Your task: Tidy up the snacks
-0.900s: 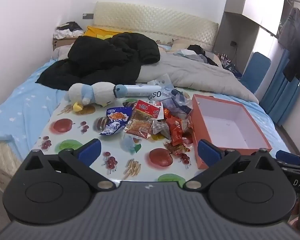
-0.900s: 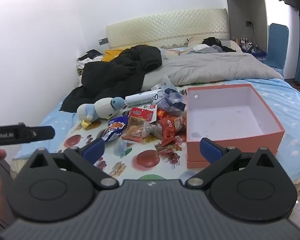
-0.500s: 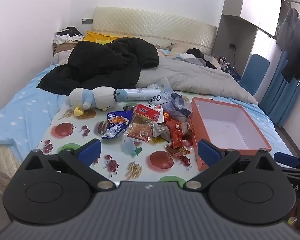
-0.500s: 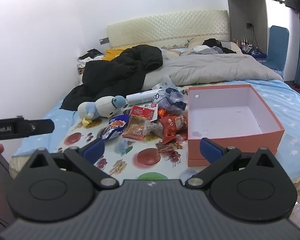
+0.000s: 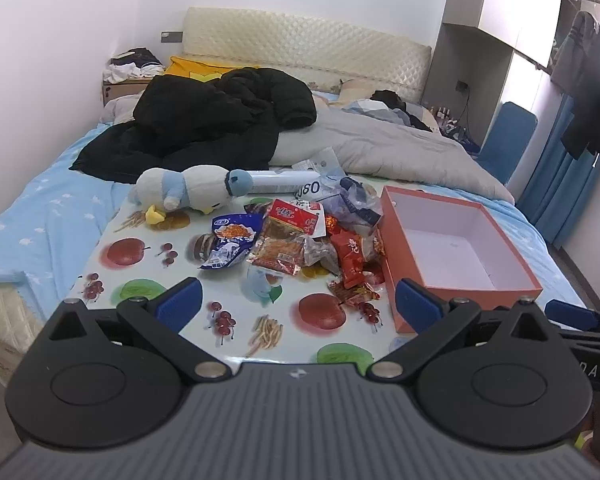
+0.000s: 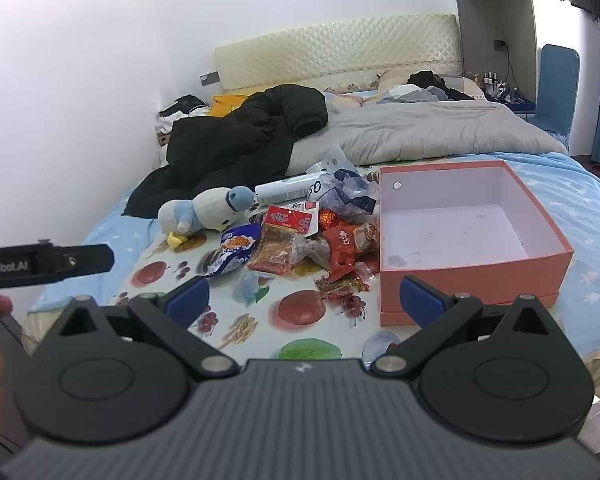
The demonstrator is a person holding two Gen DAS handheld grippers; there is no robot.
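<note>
white tube [image 5: 278,182]: "080" | left tongs body [image 6: 44,266]: "enRobot.AI" | right tongs body [image 5: 592,364]: "DAS"

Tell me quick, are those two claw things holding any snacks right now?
Left gripper: open wide, holding nothing.
Right gripper: open wide, holding nothing.

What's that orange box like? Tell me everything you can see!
The orange box is a shallow, rectangular, lidless box that looks like cardboard: salmon-orange outside, pale white inside, with a small round dot on one inner wall and faint stains on its floor. It is empty, sits flat on the fruit-print mat, and the snack pile lies against its left side.
</note>
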